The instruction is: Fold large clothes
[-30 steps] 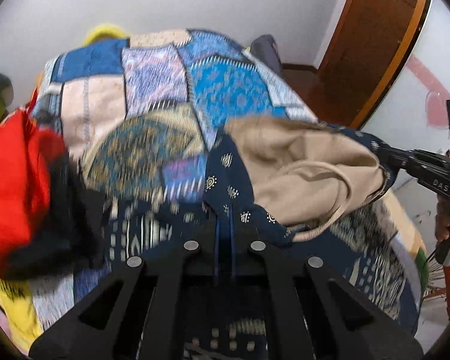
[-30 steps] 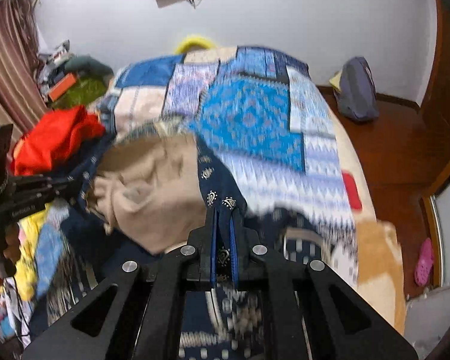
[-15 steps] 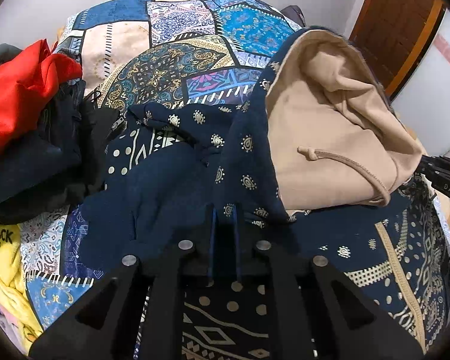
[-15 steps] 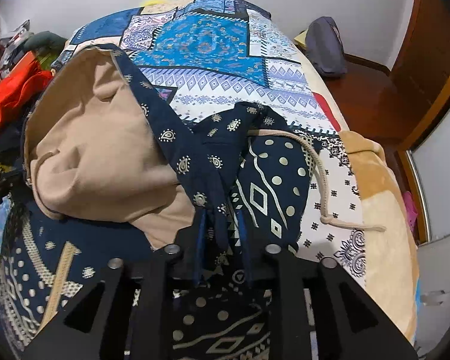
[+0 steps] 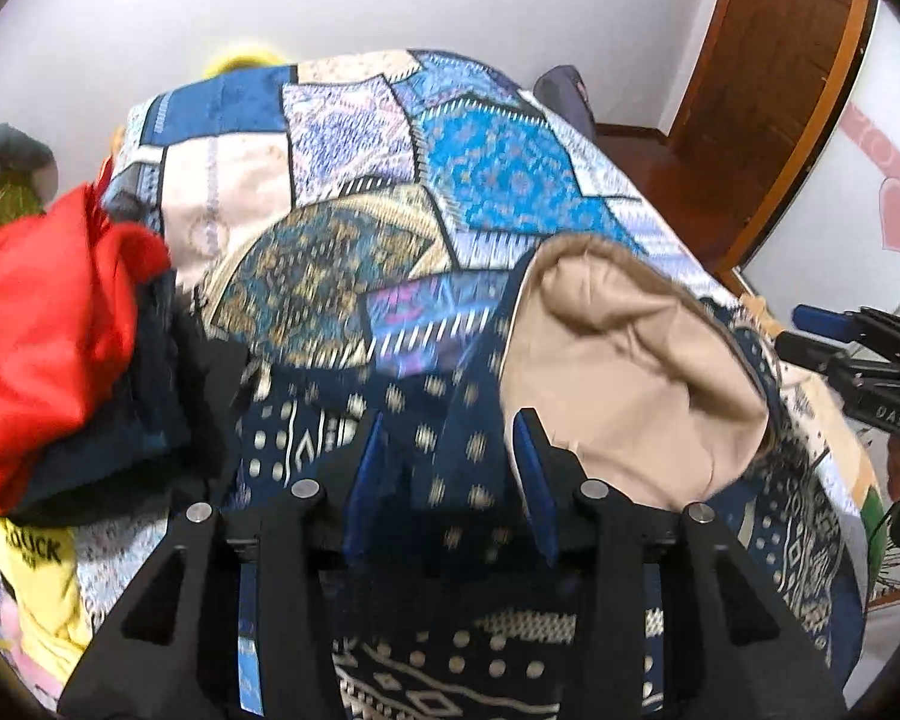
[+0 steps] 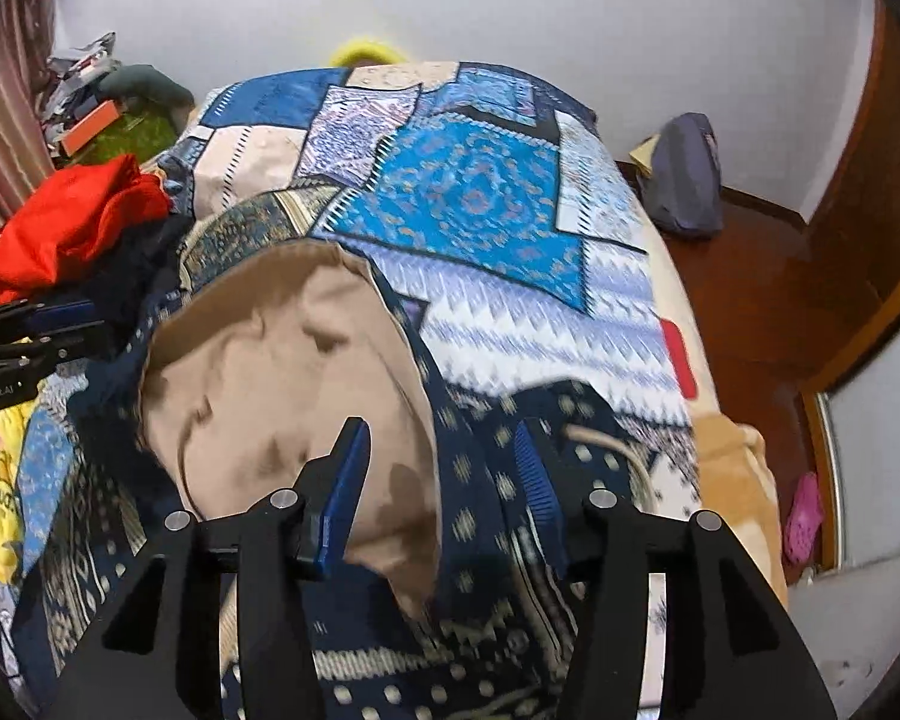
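Note:
A navy patterned hoodie with a beige hood lining lies spread on the bed. My left gripper hovers over its navy cloth. Its jaws are opening, the cloth lies between the blue pads, and neither pad presses on it. In the right wrist view the hood lining sits left of centre. My right gripper straddles the hood's navy edge; its jaws are opening too and grip nothing. Each gripper shows in the other's view, the right gripper and the left gripper.
A patchwork bedcover covers the bed. A heap of red and dark clothes and a yellow garment lie on the left side. A grey bag and a pink slipper sit on the wooden floor beside a wooden door.
Both grippers were shut on the hoodie's navy cloth, and dipped close over the bed with it. Now both jaws have spread, the cloth is let go, and the grippers have drawn back.

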`<state>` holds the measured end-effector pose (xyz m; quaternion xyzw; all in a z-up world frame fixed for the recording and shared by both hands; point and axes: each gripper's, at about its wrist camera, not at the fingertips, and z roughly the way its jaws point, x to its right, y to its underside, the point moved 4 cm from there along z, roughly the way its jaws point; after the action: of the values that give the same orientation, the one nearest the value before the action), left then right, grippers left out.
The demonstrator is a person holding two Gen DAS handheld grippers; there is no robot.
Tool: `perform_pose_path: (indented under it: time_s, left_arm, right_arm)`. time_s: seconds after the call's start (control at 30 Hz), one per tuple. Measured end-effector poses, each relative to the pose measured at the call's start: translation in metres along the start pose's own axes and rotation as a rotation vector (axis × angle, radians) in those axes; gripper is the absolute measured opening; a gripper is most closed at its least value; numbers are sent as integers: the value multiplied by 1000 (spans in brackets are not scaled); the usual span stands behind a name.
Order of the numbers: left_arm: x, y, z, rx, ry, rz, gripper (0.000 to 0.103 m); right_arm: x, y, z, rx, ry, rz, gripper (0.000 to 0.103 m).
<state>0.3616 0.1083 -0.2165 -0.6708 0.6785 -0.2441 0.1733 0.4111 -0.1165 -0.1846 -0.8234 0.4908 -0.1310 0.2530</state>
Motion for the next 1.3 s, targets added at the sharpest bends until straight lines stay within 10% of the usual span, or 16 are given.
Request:
perform_pose_path:
  time_s: [0.6, 0.77, 1.3]
  left_arm:
    - [17, -35, 88, -59, 58, 20, 44]
    - [21, -31, 96, -80, 78, 22, 16]
    - [31, -15, -22, 40, 127, 28, 7]
  right_arm:
    - [10, -23, 93, -105, -78, 99, 46]
    - [8, -19, 101, -130, -125, 113, 10]
    - [-17, -2, -36, 61, -198, 41, 5]
